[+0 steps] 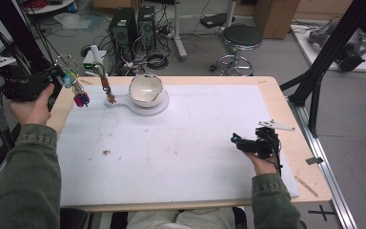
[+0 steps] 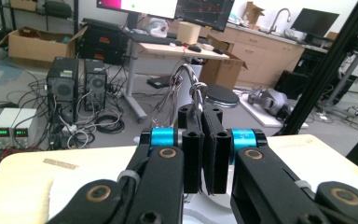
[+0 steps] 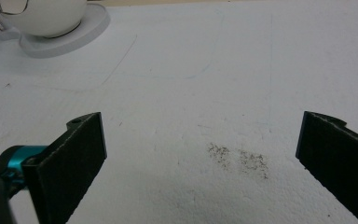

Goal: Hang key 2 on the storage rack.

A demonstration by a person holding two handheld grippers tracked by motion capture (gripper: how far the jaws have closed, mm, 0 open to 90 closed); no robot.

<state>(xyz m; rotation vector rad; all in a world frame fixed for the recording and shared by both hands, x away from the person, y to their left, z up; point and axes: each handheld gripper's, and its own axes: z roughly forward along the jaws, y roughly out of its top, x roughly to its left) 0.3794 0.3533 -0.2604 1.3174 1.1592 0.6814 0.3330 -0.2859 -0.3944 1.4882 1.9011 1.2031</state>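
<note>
Tabletop (image 1: 181, 143): wood, with a white foam sheet over most of it; the sheet looks soft and would dent under a dropped load.

Bowl (image 1: 146, 89): white, glossy, seated on a flat white stand (image 1: 158, 108) at the far edge. Likely ceramic, so rigid, smooth and breakable; best left alone while the bunch swings near it.

Left gripper (image 1: 61, 72): raised at the far left corner; its jaws are pressed together on the wire ring of the key bunch.

Right gripper (image 1: 235, 139): low over the sheet at the near right; its jaws stand wide apart with nothing between them.

Key bunch (image 1: 76, 88): hangs in the air from the left gripper, beside the bowl and clear of the sheet. I judge it light but loose; the coloured tags and keys (image 1: 81, 98) will swing and rattle.

Wire ring (image 2: 193, 88): thin, stiff metal, slippery. It is the soundest hold, since the hanging pieces pivot freely and would twist out of a pinch.
</note>
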